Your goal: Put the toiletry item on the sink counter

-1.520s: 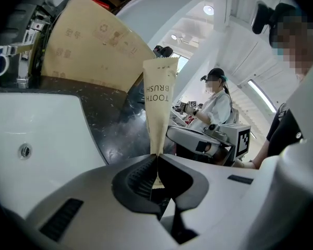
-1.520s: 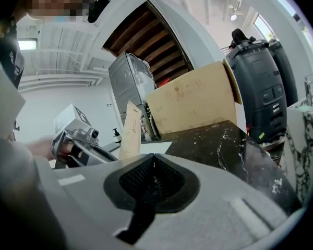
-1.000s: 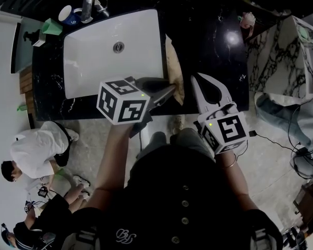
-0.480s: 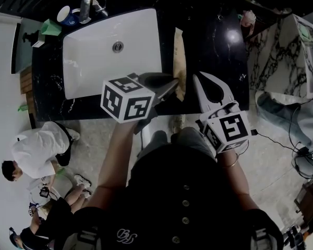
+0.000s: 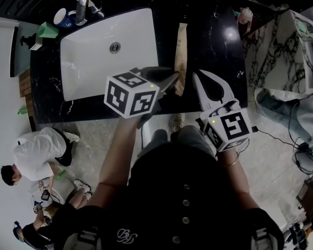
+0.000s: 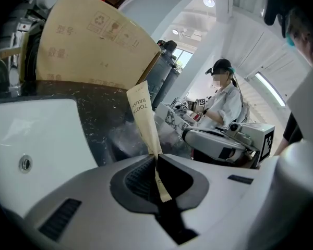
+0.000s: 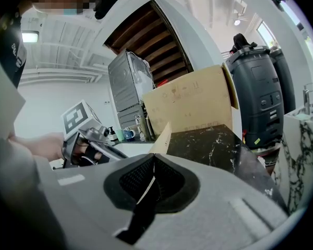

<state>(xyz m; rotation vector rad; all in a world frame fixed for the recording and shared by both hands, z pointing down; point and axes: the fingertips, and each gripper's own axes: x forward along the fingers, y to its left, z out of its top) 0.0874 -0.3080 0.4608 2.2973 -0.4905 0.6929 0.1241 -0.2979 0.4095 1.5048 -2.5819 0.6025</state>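
Left tool (image 5: 172, 82) pinches the near end of a tan paper toothbrush packet (image 5: 181, 51) over the black marble bench (image 5: 214, 40), just right of the white basin (image 5: 94, 61). Right tool (image 5: 197, 79) is closed and empty.

— Where does the head view sit?
— Above the person, facing steeply down on the black counter (image 5: 208, 46), basin (image 5: 94, 61) at eleven o'clock.
— The gripper views?
— Low, close behind their jaws, facing along the counter. Both share the cardboard box (image 6: 88, 40) and toothbrush packet (image 6: 143, 119); the right's shows the left gripper (image 7: 115, 152) at nine o'clock.
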